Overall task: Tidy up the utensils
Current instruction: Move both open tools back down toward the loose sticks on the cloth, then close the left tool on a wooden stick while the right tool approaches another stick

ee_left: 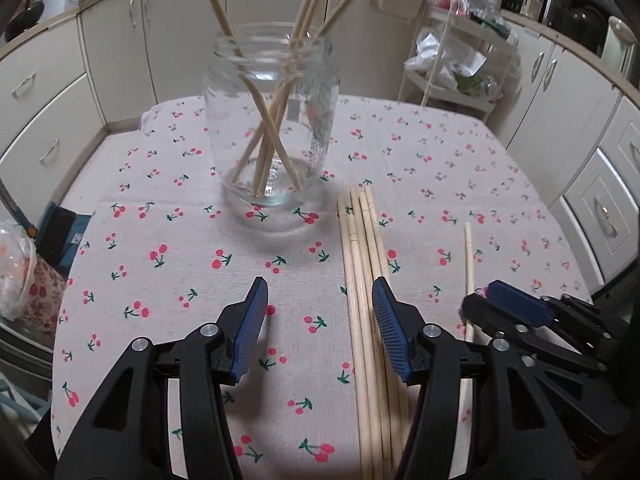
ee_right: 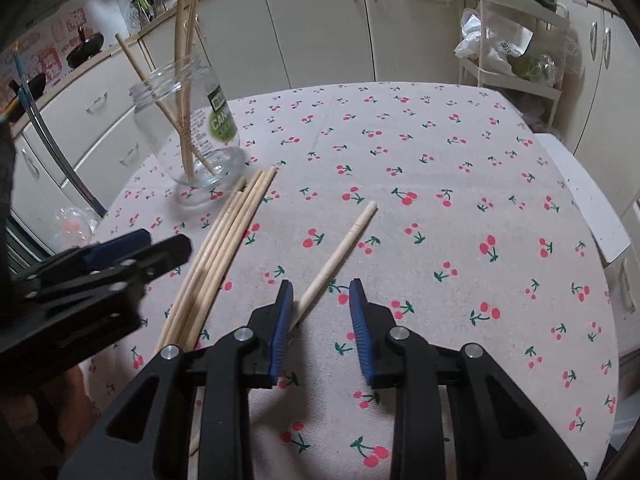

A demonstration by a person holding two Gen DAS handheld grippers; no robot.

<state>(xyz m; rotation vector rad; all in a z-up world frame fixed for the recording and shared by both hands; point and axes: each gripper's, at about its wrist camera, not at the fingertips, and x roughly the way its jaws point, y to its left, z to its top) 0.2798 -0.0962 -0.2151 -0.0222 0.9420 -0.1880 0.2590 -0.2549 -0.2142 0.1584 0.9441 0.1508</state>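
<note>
- From the left wrist we look steeply down and forward along the left gripper's point(ee_left: 320, 312) two black fingers with blue pads, low over the round table's pale cloth printed with red cherries point(ee_left: 160, 240).
- The clear glass jar holding wooden chopsticks point(ee_left: 272, 128) stands at upper centre, quite near us; cream cabinet doors point(ee_left: 180, 20) arc along the top.
- From the right wrist we look down at a similar tilt, from a spot further right.
- There the jar point(ee_right: 188, 136) sits in the upper left, farther off.
- Both views share the jar, the bundle of loose pale wooden chopsticks point(ee_left: 364, 280) point(ee_right: 224, 236), the cloth point(ee_right: 440, 160), and the white wire shelf cart point(ee_left: 452, 60) point(ee_right: 516, 40).
- Each view catches the other gripper at its edge: the right gripper point(ee_left: 476, 300) at lower right, the left gripper point(ee_right: 168, 244) at left.
</note>
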